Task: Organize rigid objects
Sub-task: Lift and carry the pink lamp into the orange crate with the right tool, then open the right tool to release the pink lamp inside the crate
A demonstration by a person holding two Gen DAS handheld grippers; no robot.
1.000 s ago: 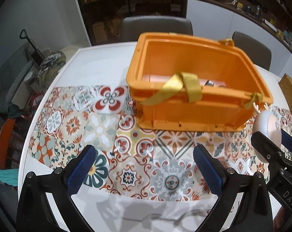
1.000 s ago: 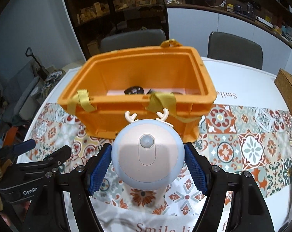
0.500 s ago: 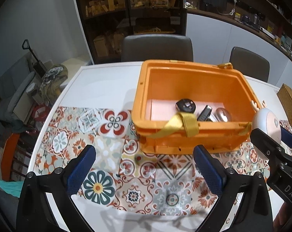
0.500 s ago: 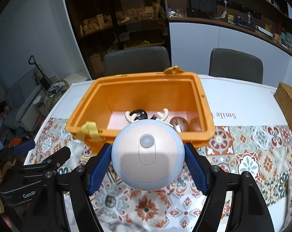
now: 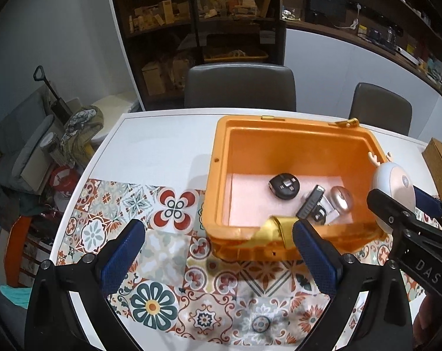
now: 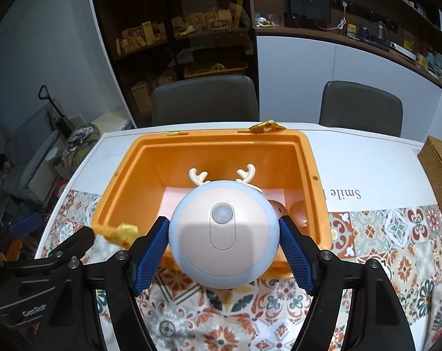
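The right gripper [image 6: 223,251] pinches the round deer lamp [image 6: 223,234] between both blue pads, holding it above the near edge of the orange bin [image 6: 127,175]. The left gripper [image 5: 218,251] is spread wide with nothing between its pads, above the patterned mat [image 5: 168,251]. Inside the bin lie a black disc [image 5: 283,185], a dark bar [image 5: 310,201] and a copper mouse [image 5: 342,199].

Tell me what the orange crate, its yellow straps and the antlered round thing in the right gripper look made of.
Orange crate: looks like moulded rigid plastic, with rounded rims and a dull sheen.
Yellow straps: probably woven fabric or ribbon; they fold and crease limply over the rim.
Antlered round light: smooth matte plastic shell, pale blue with a beige face; the antlers may be softer, I cannot tell.
Right gripper: its textured blue pads look rubbery.
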